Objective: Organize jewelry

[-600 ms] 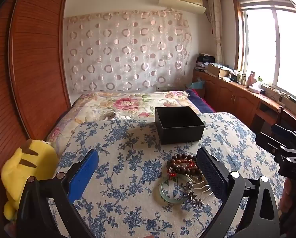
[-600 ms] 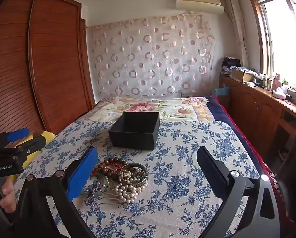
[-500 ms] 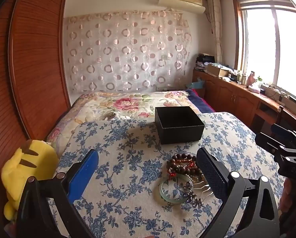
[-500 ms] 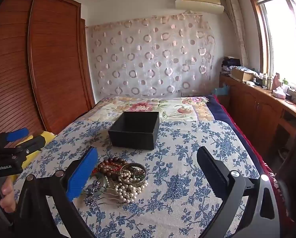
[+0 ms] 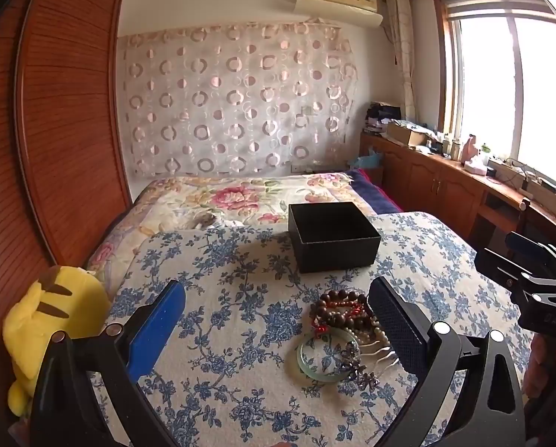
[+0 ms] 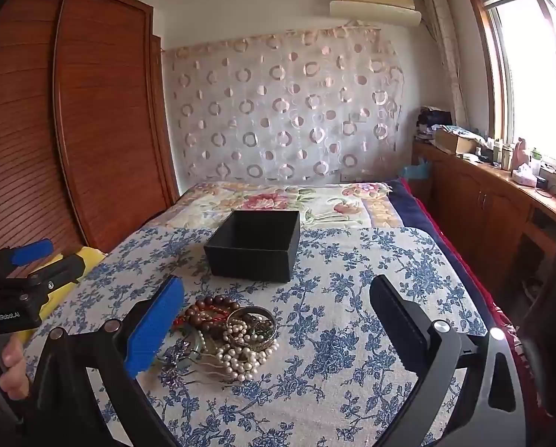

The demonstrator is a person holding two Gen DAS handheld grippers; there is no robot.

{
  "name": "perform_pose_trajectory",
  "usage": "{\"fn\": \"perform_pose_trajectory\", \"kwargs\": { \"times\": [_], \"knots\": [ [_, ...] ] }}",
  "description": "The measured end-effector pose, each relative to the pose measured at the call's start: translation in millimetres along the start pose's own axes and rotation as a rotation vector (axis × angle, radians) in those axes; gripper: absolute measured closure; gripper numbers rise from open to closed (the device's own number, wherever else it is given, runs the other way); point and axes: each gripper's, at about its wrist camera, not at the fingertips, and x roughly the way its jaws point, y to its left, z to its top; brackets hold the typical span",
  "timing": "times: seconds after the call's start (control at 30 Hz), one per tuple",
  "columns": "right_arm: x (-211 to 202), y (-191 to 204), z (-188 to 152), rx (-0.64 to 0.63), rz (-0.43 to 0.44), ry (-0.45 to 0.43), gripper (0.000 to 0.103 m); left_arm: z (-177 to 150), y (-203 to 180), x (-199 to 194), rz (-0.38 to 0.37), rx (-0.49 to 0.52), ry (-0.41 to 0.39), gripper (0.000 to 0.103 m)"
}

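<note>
A heap of jewelry lies on the blue-flowered cover: a brown bead bracelet point(image 5: 334, 303), a green bangle point(image 5: 324, 359), a pearl string point(image 6: 240, 357) and a metal bangle point(image 6: 253, 326). Behind it stands an open, empty black box point(image 5: 334, 236) point(image 6: 253, 246). My left gripper point(image 5: 278, 320) is open above the cover, with the heap just inside its right finger. My right gripper point(image 6: 278, 316) is open too, with the heap beside its blue left finger. Nothing is between either pair of pads. Each gripper shows at the edge of the other's view.
A yellow plush toy point(image 5: 50, 320) lies at the bed's left edge by the wooden wardrobe point(image 5: 65, 119). A floral quilt point(image 5: 255, 197) covers the far half of the bed. Wooden cabinets point(image 6: 494, 208) run along the right wall under the window.
</note>
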Motion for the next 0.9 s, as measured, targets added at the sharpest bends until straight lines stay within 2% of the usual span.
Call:
{"fn": "perform_pose_trajectory", "kwargs": {
  "times": [0.9],
  "knots": [
    [-2.9, -0.4, 5.4, -0.002, 0.001, -0.006, 0.002, 6.4, -5.5, -5.6, -0.005, 0.006, -0.009, 0.008]
  ]
}}
